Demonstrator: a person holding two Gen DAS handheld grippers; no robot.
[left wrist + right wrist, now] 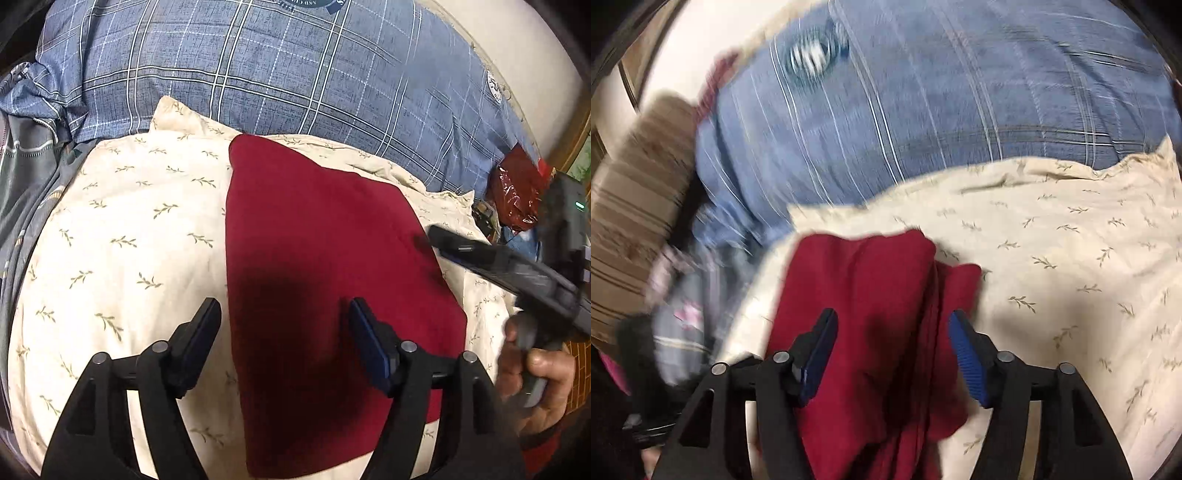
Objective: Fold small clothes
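Observation:
A dark red cloth (325, 258) lies folded flat on a cream pillow with a leaf print (129, 229). My left gripper (284, 314) is open above the cloth's near left edge, holding nothing. The right gripper shows in the left wrist view at the cloth's right edge (436, 236), blurred, held by a hand (535, 376). In the right wrist view the right gripper (892, 325) is open with the red cloth (871, 295) between and below its fingers; the cloth is bunched with folds there. The cream pillow (1071, 258) spreads to the right.
A blue plaid bed cover (295, 66) lies behind the pillow and also shows in the right wrist view (923, 110). A red shiny plastic package (521, 188) sits at far right. Grey patterned bedding (26, 155) is bunched at left. A striped tan cushion (631, 206) is at left.

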